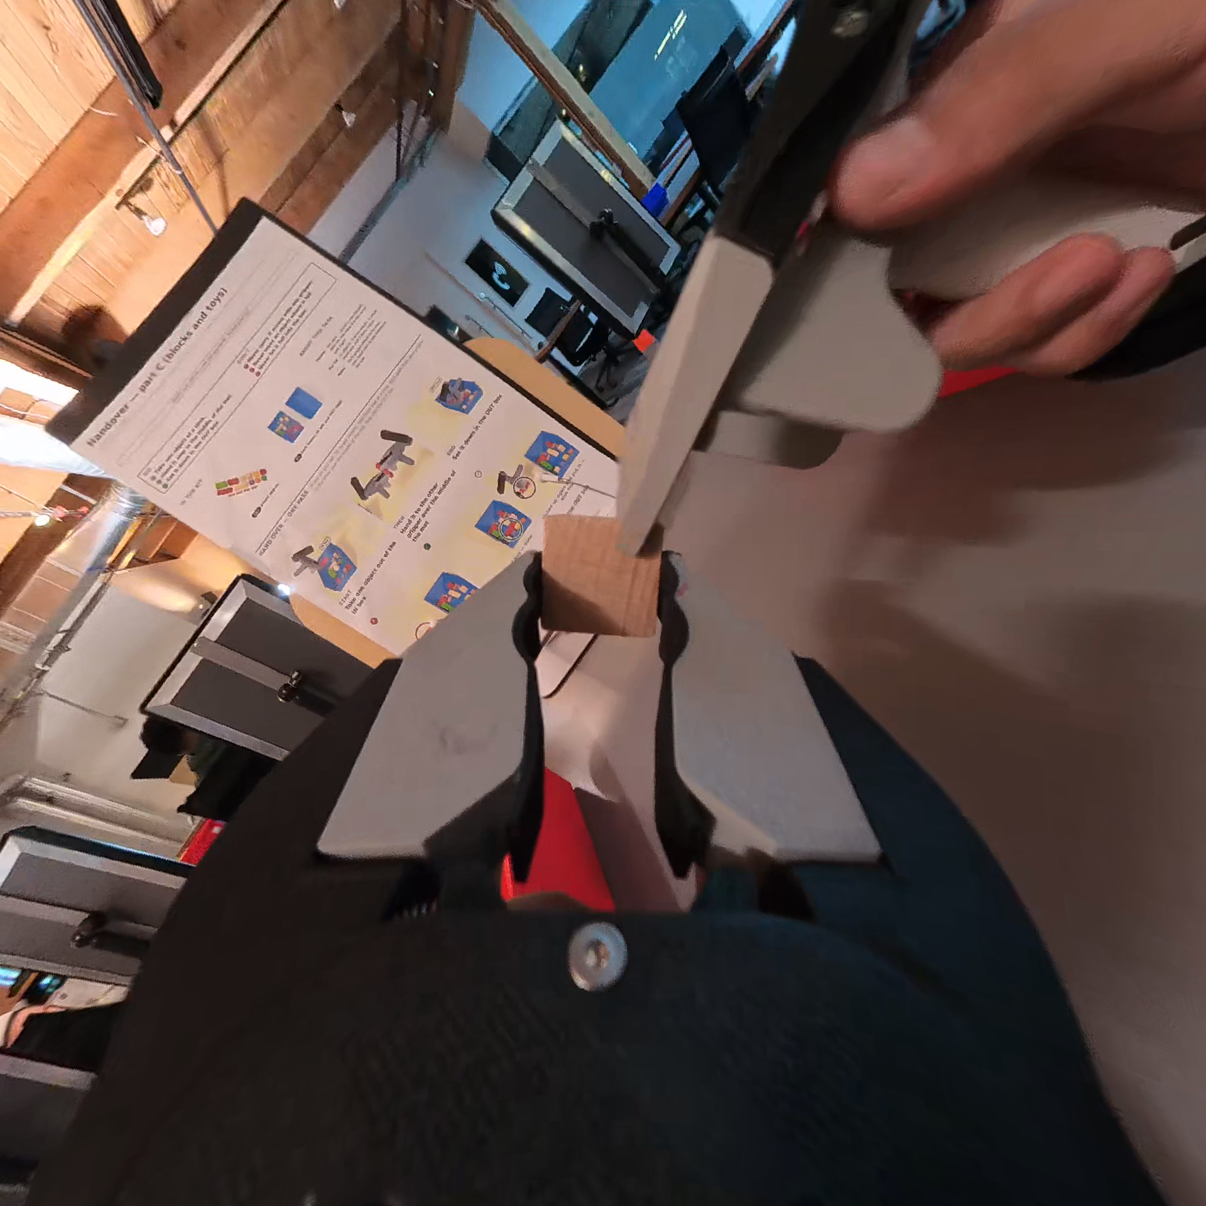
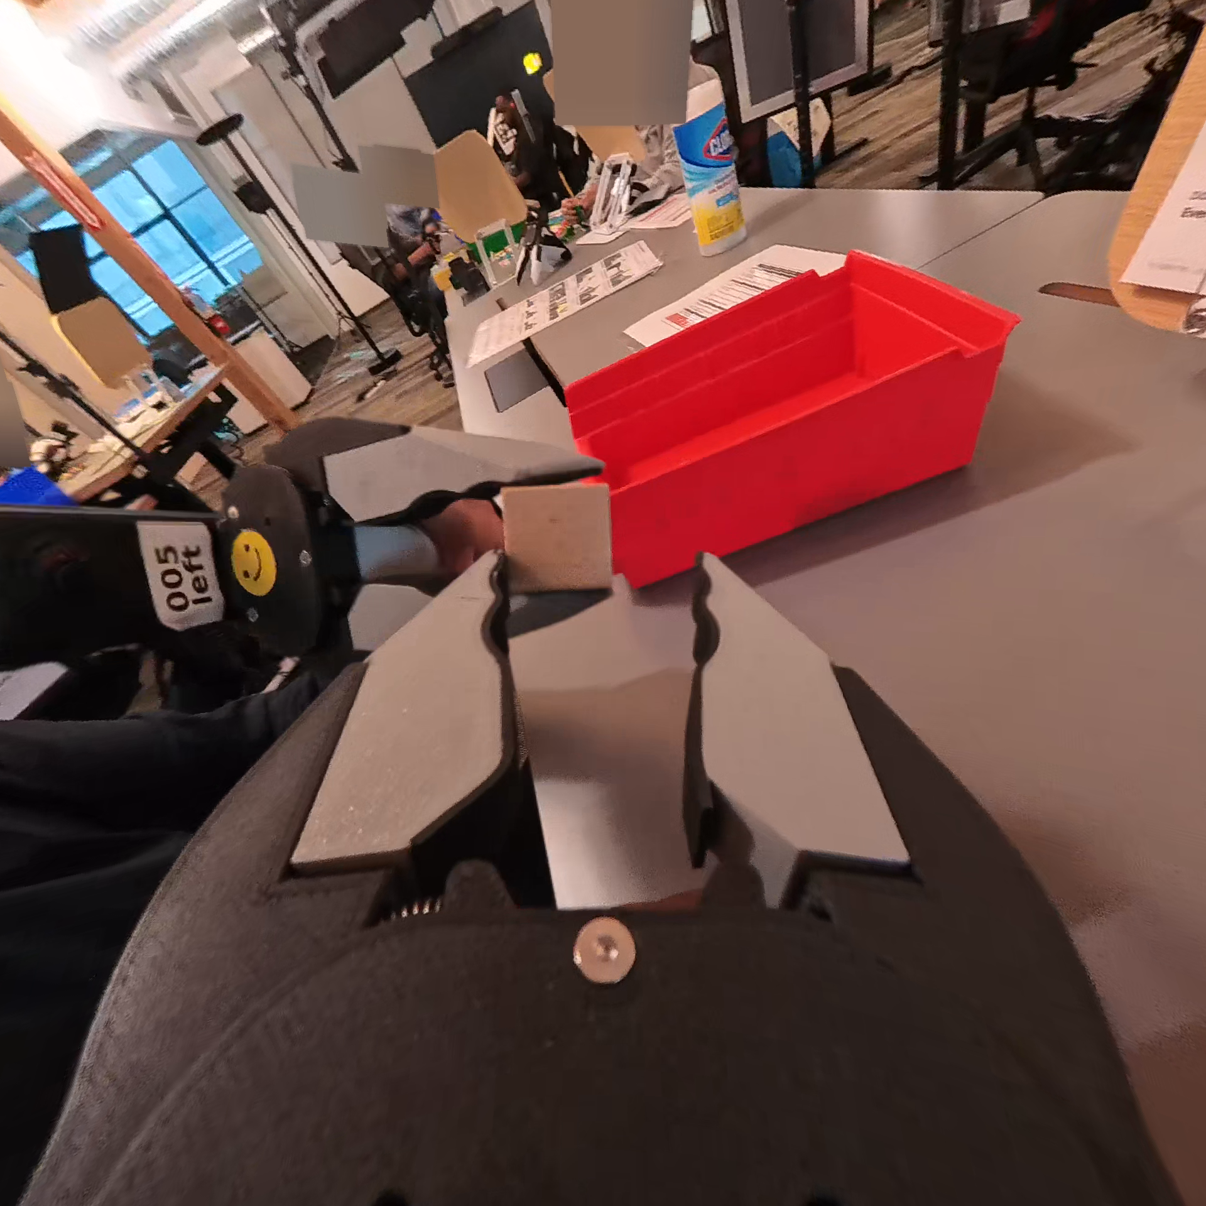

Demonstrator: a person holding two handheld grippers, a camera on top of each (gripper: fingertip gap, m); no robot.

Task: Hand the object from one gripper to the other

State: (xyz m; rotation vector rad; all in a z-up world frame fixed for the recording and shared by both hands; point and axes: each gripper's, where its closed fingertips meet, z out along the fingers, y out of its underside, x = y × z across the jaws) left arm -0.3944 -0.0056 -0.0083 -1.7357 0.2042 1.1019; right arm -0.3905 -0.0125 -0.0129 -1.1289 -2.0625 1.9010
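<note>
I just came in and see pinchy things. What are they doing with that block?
A person holds two grippers. The left gripper pinches a wooden block in the air. The right gripper has its fingers spread wide beside the block and is not holding it. An empty red bin sits on the grey table behind.

Bright indoor light; soft shadows on grey table [image 2: 979,652]; motion blur, strong fisheye warping at edges.
</note>
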